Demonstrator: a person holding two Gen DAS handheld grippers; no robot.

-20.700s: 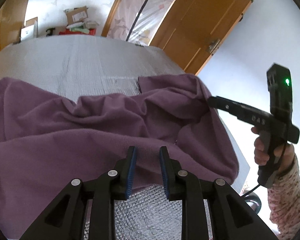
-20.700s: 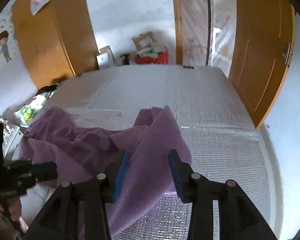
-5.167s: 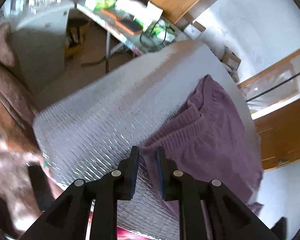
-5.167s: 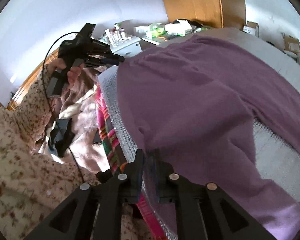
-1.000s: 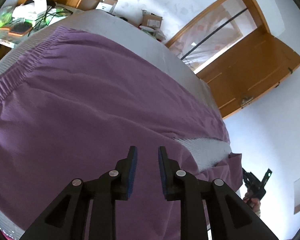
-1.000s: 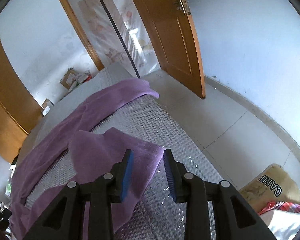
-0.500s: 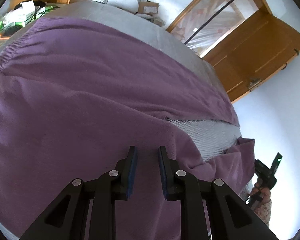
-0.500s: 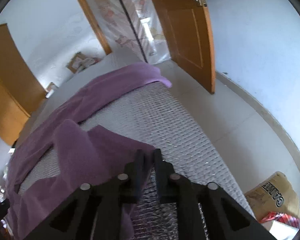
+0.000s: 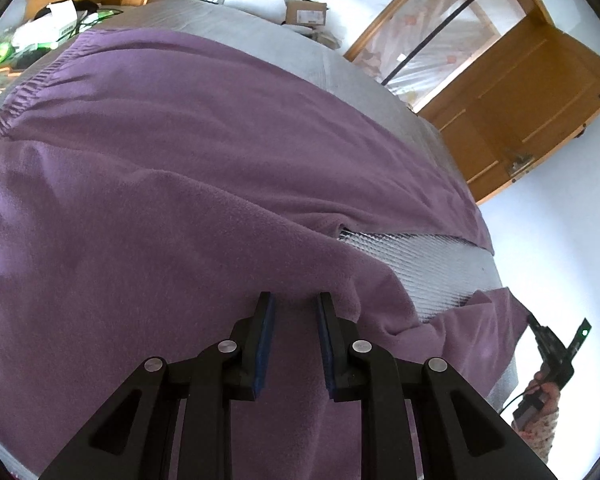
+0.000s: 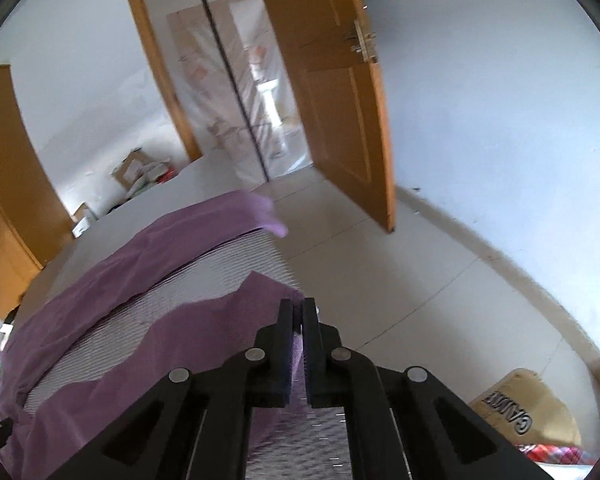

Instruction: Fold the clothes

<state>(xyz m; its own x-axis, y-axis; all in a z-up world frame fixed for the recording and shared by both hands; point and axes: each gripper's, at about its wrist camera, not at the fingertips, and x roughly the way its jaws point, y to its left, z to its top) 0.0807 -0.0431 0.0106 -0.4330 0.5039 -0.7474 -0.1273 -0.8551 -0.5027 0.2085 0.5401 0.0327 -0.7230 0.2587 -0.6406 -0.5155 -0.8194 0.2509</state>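
Right wrist view: my right gripper (image 10: 298, 312) has just been closing, and its jaws now pinch the cuff of the near leg of the purple trousers (image 10: 100, 280), where a second ago that cuff lay loose between them. Left gripper (image 9: 293, 312) hovers part open over the garment's middle, holding nothing. Trousers lie spread across the silver mat (image 9: 420, 252). With the cuff caught, I judge the leg can be carried over for the fold.

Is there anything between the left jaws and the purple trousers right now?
Nothing visible. The left gripper hangs with its jaws parted right over the purple trousers, which lie spread on the quilted mat with nothing on top.
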